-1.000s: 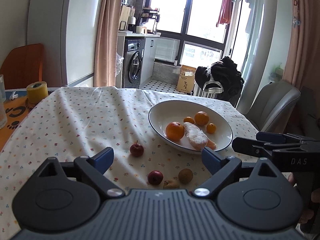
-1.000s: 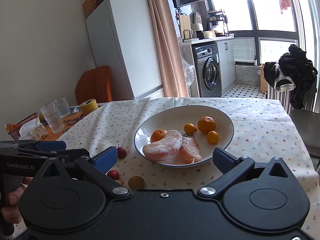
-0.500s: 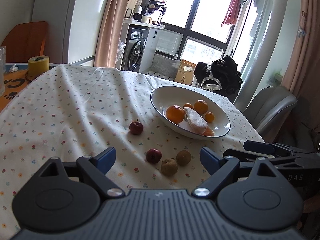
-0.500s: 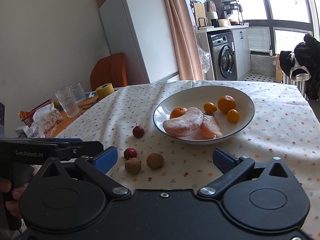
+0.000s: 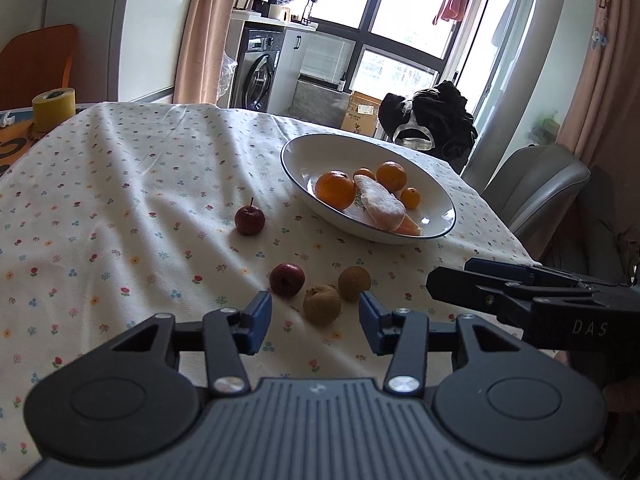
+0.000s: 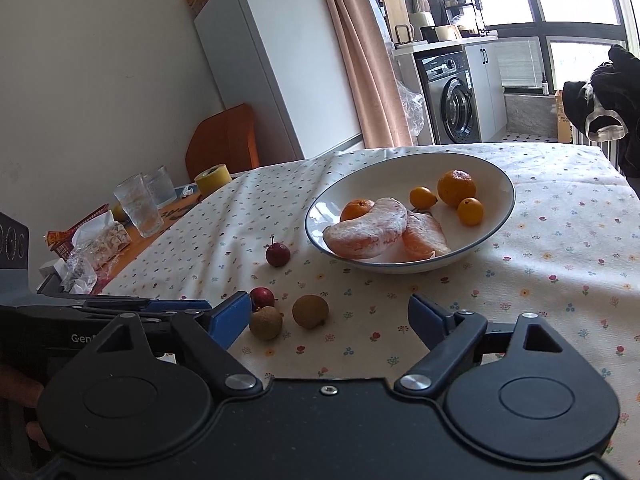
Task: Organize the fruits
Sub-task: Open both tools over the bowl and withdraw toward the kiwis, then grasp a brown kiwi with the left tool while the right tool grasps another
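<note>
A: What changed?
B: I've brought the left gripper [image 5: 314, 322] down and narrowed its jaws, still apart and empty; the nearer brown fruit [image 5: 322, 304] sits right ahead between them.
A: Right gripper [image 6: 324, 322]?
B: Wide apart, empty. Bowl [image 5: 304, 152] is farther ahead, so pickup looks next.

Background only, placed relative to the fridge [image 6: 276, 60]: orange chair back [image 6: 224, 140] just in front at its left. Pink curtain [image 6: 360, 52] hanging against its right side, washing machine [image 6: 452, 96] further right past the curtain. Yellow tape roll [image 6: 212, 174] below it on the table edge, two clear glasses [image 6: 142, 202] left of the roll, crinkled snack wrappers [image 6: 96, 248] further left. Dark clothes heap [image 5: 432, 116] and grey chair [image 5: 536, 188] far right.
</note>
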